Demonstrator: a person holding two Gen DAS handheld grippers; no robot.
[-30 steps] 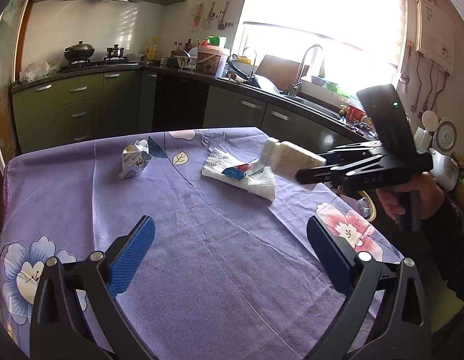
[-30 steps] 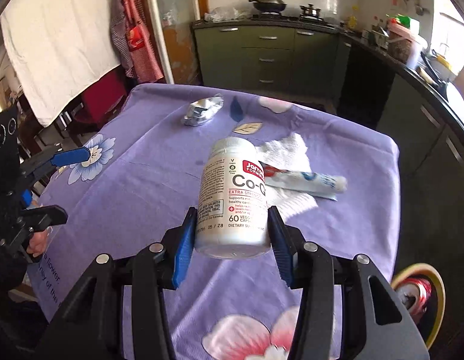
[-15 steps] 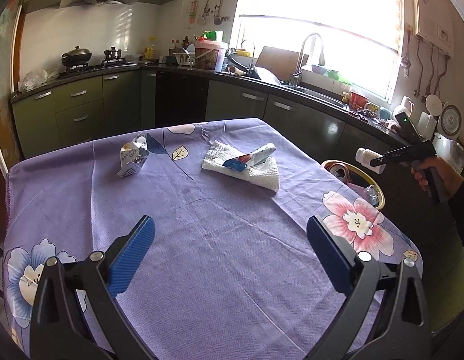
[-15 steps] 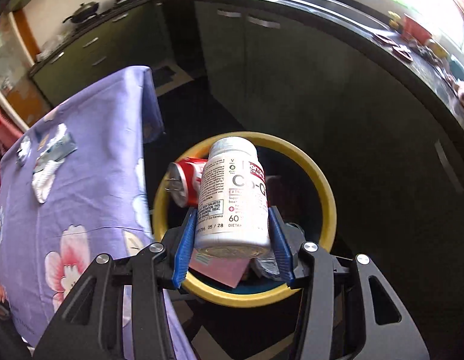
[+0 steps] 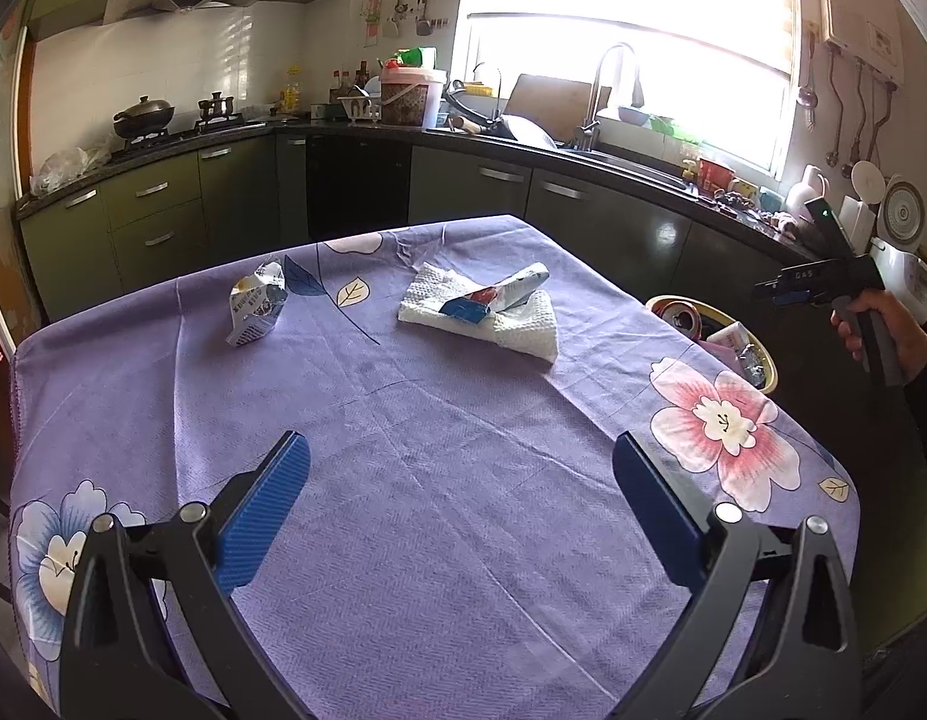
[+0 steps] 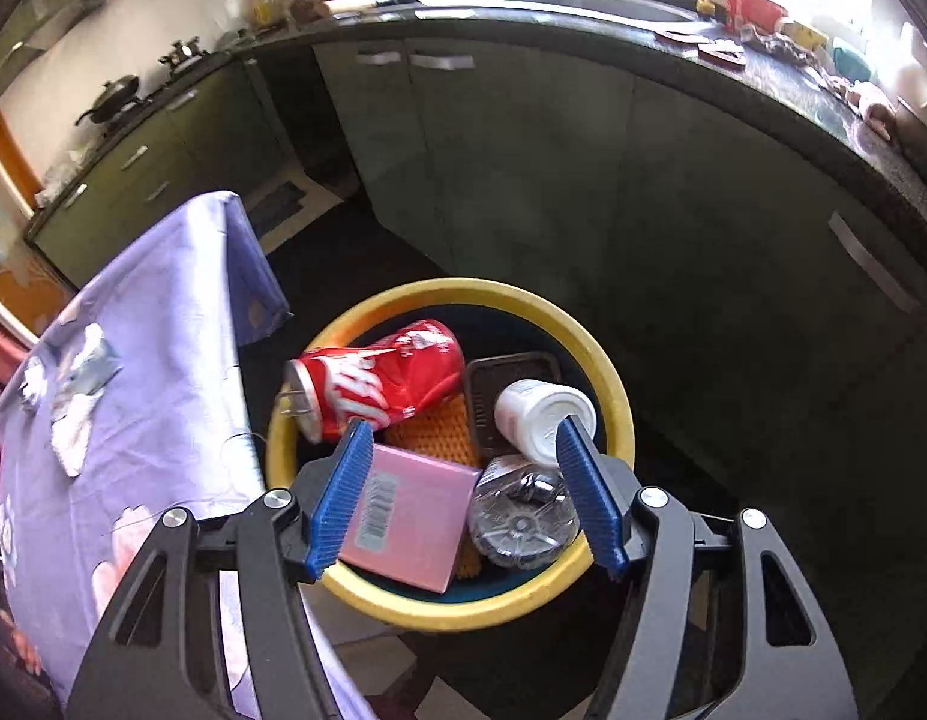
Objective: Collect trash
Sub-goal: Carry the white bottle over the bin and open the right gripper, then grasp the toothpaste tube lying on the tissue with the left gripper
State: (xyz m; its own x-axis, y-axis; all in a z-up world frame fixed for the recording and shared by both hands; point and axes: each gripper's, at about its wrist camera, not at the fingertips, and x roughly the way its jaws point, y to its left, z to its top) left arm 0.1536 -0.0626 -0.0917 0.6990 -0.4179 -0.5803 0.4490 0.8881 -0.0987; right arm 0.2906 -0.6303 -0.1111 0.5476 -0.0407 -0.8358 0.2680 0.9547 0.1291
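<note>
My right gripper (image 6: 463,468) is open and empty above the yellow-rimmed trash bin (image 6: 613,396). The white pill bottle (image 6: 544,417) lies inside the bin beside a red cola can (image 6: 379,387), a pink box (image 6: 412,513) and a clear plastic bottle (image 6: 520,516). My left gripper (image 5: 460,477) is open and empty over the purple tablecloth (image 5: 403,480). On the cloth lie a crumpled carton (image 5: 256,303) and a tube (image 5: 505,294) on a white paper towel (image 5: 499,324). The right gripper (image 5: 823,285) shows in the left wrist view over the bin (image 5: 763,360).
Dark green kitchen cabinets (image 6: 523,150) and a black counter (image 5: 583,153) with a sink run behind the table and bin. The floor around the bin is dark. The table's right edge (image 6: 247,360) is next to the bin.
My right gripper carried the pill bottle from over the table to over the bin, opened, and the bottle dropped in. My left gripper stayed open and about still.
</note>
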